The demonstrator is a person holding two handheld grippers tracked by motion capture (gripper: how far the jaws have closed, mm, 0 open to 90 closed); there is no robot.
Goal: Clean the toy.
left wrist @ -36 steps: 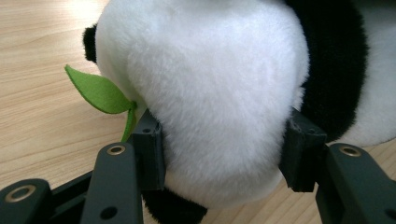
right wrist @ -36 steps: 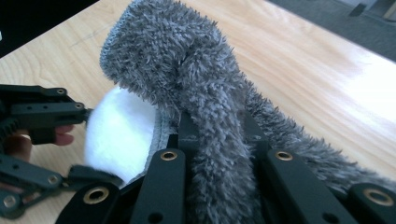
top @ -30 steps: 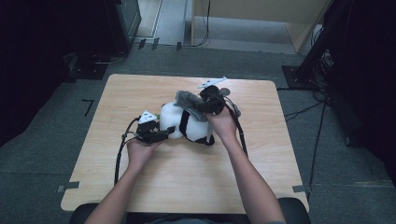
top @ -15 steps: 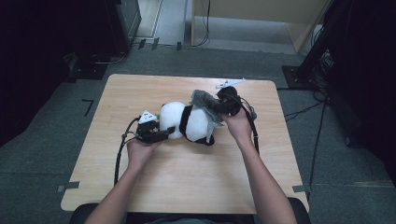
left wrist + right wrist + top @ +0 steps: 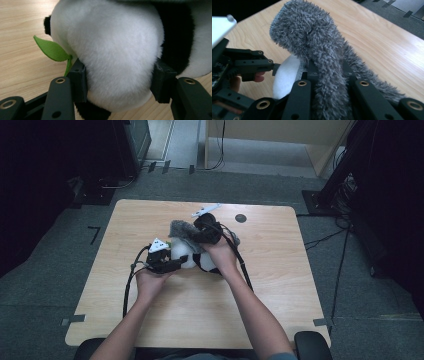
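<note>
Pressing into soft white plush from both sides, the pads (image 5: 79, 77) of the left gripper (image 5: 172, 265) are seen clamped on the rounded white body of a black-and-white stuffed panda toy (image 5: 112, 50), the fur bulging between them. A small green felt leaf (image 5: 52, 50) is attached to the toy just left of the gripped part. The panda is lain on the light wooden table (image 5: 280, 285), near its middle, between the two hands.

A shaggy grey plush strip (image 5: 319, 57) is pinched between the nearly closed jaws of the right gripper (image 5: 328, 72); it is draped over them and rises in a loop beyond the tips. In the high view the right gripper (image 5: 206, 227) is held just beyond the panda, the grey strip (image 5: 182, 230) lying over the toy's far side. A black cable (image 5: 131, 280) is trailed from the left gripper toward the near edge. A dark round mark (image 5: 241, 218) is seen on the far part of the tabletop.
</note>
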